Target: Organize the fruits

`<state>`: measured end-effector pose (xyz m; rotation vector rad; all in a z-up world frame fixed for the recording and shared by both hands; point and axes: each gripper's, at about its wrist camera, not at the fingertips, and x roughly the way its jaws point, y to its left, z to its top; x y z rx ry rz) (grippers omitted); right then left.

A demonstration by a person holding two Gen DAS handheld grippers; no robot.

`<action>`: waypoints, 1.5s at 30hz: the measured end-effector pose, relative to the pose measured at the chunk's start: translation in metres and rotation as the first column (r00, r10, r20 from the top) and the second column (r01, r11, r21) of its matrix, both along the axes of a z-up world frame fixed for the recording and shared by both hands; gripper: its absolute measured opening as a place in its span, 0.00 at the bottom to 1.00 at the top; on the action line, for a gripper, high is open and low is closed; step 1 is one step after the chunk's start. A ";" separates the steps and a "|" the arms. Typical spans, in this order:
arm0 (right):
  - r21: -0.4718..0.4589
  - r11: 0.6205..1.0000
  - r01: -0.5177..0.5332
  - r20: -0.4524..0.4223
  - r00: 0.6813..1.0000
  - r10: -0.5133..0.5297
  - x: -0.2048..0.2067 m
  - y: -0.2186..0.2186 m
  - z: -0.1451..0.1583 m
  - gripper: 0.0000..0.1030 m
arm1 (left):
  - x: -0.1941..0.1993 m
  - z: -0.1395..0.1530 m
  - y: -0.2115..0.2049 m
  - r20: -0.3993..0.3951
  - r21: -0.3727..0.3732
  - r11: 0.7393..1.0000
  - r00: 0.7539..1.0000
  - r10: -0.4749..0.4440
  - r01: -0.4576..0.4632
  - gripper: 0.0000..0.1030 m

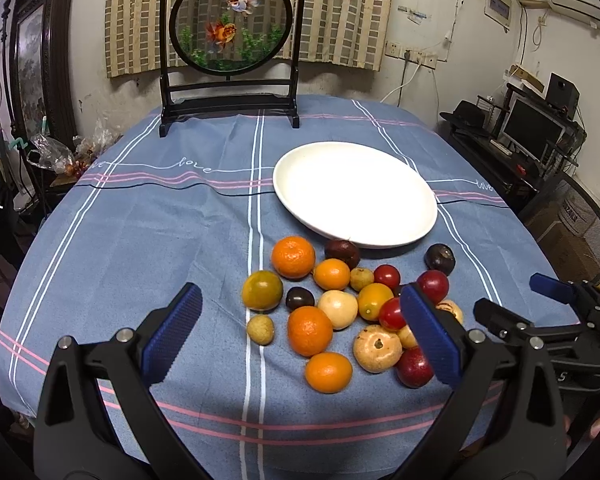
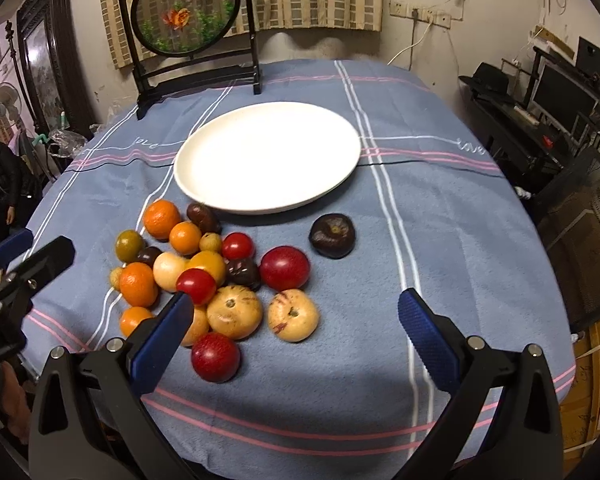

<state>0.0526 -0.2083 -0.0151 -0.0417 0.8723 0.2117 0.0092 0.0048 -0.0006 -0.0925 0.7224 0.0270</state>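
Fruits (image 2: pixel 220 280) heaped on worktop, lower centre, just below empty white plate (image 2: pixel 268 200) | left gripper (image 1: pixel 300 332) jaws released, straddling heap | right gripper (image 2: pixel 292 332) jaws released, heap ahead-left; left looks nearer.

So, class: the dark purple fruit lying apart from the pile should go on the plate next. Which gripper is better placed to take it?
Right. The lone dark purple fruit lies ahead of the open right gripper, with bare cloth between. The left gripper, also open, faces the pile, and the fruit sits off to its right. The white plate is empty.
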 end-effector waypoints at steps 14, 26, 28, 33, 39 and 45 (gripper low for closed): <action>-0.016 0.999 -0.029 -0.048 0.998 0.028 0.008 0.012 -0.013 0.99 | 0.011 -0.004 0.007 -0.028 -0.009 1.000 1.000 0.011 -0.012 0.98; 0.013 1.000 -0.028 -0.044 0.999 0.029 0.004 0.010 -0.011 0.99 | 0.010 -0.004 0.006 -0.025 -0.001 1.000 1.000 0.007 -0.007 0.98; 0.014 0.999 -0.028 -0.042 0.999 0.029 0.003 0.010 -0.010 0.99 | 0.009 -0.004 0.005 -0.024 0.001 1.000 1.000 0.005 -0.005 0.98; 0.016 0.999 -0.031 -0.041 0.999 0.031 0.003 0.011 -0.010 0.99 | 0.009 -0.004 0.004 -0.027 0.000 1.000 1.000 0.005 -0.005 0.98; 0.021 0.999 -0.027 -0.048 0.998 0.028 0.004 0.010 -0.011 0.99 | 0.011 -0.003 0.005 -0.034 -0.003 1.000 0.999 0.006 -0.006 0.98; 0.024 0.999 -0.024 -0.050 0.998 0.025 0.005 0.009 -0.012 0.99 | 0.013 -0.004 0.005 -0.038 -0.003 1.000 0.999 0.004 -0.004 0.98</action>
